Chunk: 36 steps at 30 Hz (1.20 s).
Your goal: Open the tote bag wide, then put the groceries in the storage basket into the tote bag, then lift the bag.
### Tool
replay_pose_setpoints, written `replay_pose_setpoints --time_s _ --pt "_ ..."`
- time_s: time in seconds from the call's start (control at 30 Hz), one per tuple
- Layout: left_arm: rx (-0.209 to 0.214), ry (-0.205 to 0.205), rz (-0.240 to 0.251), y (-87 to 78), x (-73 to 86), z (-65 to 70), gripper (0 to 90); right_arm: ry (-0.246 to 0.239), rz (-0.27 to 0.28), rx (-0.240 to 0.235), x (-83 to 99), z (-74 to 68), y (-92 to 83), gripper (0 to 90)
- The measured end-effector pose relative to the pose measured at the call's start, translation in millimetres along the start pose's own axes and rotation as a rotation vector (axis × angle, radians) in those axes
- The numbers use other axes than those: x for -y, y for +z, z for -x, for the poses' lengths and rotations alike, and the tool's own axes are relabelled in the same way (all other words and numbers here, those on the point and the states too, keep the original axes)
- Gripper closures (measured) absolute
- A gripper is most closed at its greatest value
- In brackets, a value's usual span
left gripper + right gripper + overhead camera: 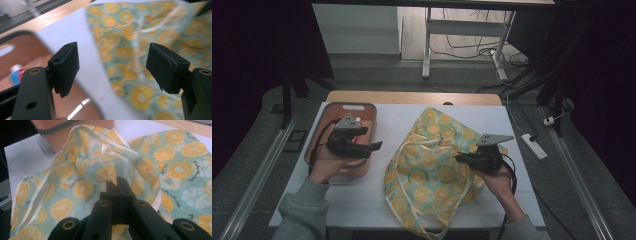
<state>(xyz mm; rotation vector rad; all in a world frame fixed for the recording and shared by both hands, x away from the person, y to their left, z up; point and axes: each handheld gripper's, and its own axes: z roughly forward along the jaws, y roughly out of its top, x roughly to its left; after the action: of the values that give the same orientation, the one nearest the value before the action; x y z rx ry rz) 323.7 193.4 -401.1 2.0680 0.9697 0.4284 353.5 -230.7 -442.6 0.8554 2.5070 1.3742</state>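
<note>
White table [362,200], salmon bin [364,107] holding a small bottle [15,75], left gripper [374,146] fingers apart, right gripper [460,158] fingers clamping citrus-print bag [427,175]

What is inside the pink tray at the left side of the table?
In the pink tray, the left gripper view shows one small item, blue, red and white, too blurred to identify. The left claw and its hand cover most of the tray's floor.

Left tool [374,146] agape, right tool [460,158] clamped.

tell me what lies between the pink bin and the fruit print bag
Only a bare strip of white table separates the pink bin from the fruit print bag, seen in the high view.
</note>
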Motion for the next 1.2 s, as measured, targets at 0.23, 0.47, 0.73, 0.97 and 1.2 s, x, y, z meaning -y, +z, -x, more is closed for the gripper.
replay_pose_setpoints --time_s 0.23,0.47,0.73,0.97,1.2 --pt "-0.046 -0.054 -0.049 9.4 7.3 -20.9 26.3 -0.006 0.000 0.008 0.1 0.0 -1.5 89.5" --pt "-0.095 -0.093 -0.103 17.0 14.9 -38.3 26.3 -0.008 -0.005 0.010 0.3 -0.5 0.5 89.5" --pt "-0.168 -0.156 -0.129 15.2 22.6 -58.1 26.3 -0.018 -0.022 0.005 1.5 -1.5 4.3 89.4" --pt "-0.184 -0.199 -0.173 27.2 28.2 -73.6 26.3 -0.019 -0.017 0.008 1.6 -1.7 3.0 89.4" --pt "-0.178 -0.224 -0.200 45.8 27.2 -83.9 26.3 -0.016 -0.010 0.012 1.6 0.0 1.0 89.4"
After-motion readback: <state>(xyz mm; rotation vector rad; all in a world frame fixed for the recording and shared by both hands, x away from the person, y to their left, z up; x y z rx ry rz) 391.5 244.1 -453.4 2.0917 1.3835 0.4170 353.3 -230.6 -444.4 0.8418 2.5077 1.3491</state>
